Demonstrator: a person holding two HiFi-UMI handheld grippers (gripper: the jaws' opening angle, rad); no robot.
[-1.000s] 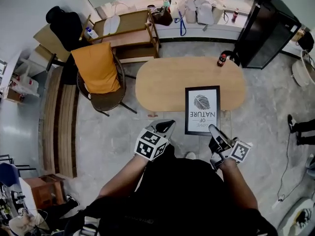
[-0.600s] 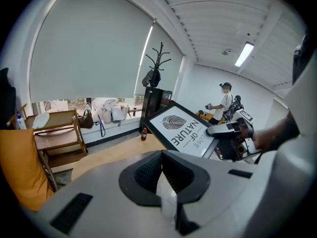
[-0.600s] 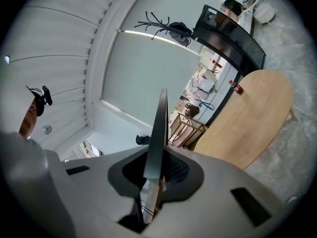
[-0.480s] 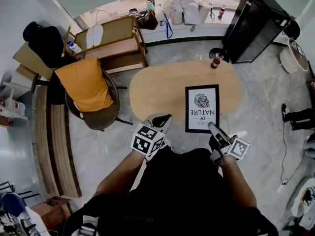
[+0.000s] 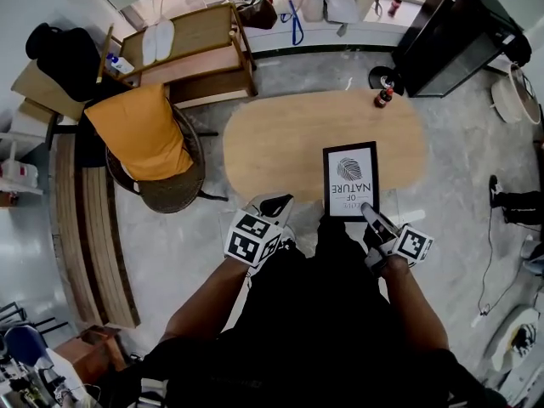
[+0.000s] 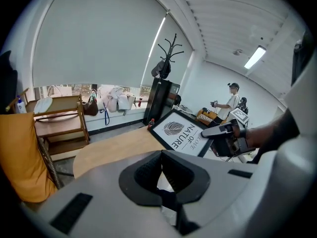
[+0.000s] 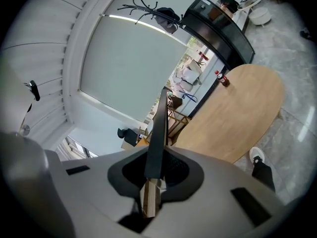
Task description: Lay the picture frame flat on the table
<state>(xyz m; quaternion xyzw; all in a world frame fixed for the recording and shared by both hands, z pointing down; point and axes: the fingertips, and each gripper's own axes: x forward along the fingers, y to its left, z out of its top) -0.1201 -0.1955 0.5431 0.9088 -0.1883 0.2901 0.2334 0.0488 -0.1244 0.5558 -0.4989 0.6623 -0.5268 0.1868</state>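
The black-rimmed picture frame [image 5: 350, 179], a white print with a leaf and lettering, hangs over the near right part of the oval wooden table [image 5: 280, 143]. My right gripper [image 5: 371, 215] is shut on its near edge. In the right gripper view the frame [image 7: 157, 128] runs edge-on between the jaws. The left gripper view shows the frame [image 6: 181, 135] tilted, with the right gripper [image 6: 218, 132] at its lower corner. I cannot tell whether its far edge touches the tabletop. My left gripper [image 5: 276, 204] is shut and holds nothing, short of the table's near edge.
A small red-capped bottle [image 5: 383, 99] stands at the table's far right end. A wicker chair with an orange cushion [image 5: 144, 134] sits to the left, a wooden rack [image 5: 195, 53] behind it. A black cabinet [image 5: 442, 41] stands far right. Another person [image 6: 230, 100] stands in the background.
The right gripper and the frame have shifted slightly farther over the table. The left gripper stays about where it was.
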